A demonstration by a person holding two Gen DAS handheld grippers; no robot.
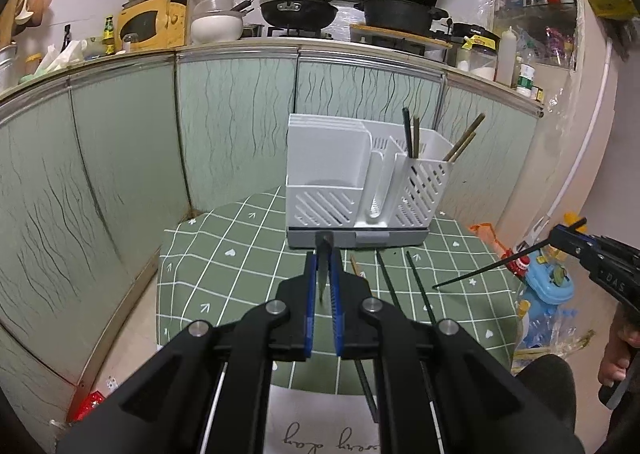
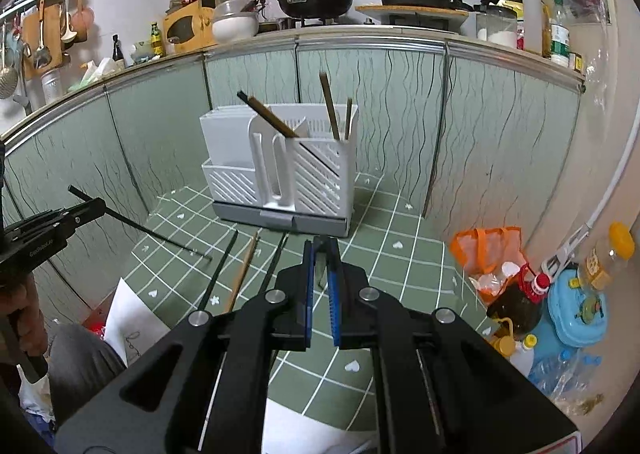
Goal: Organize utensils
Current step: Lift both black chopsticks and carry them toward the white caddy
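Observation:
A white slotted utensil holder (image 1: pixel 360 181) stands on the green checked tablecloth (image 1: pixel 224 278), with several chopsticks upright in its right compartment (image 1: pixel 412 133). It also shows in the right wrist view (image 2: pixel 280 169). My left gripper (image 1: pixel 325 254) is shut on a dark chopstick (image 2: pixel 160 232), held above the table and tilted down. My right gripper (image 2: pixel 320 250) is shut on a dark chopstick (image 1: pixel 488 268) that points down at the table. Three loose chopsticks (image 2: pixel 244 270) lie on the cloth in front of the holder.
Green cabinet doors (image 1: pixel 224 125) close off the back under a cluttered counter with pans and a yellow microwave (image 1: pixel 154 21). Bottles, an orange bag (image 2: pixel 492 250) and a blue toy (image 2: pixel 576 310) crowd the floor to the right. A white paper (image 2: pixel 128 322) lies at the table's near edge.

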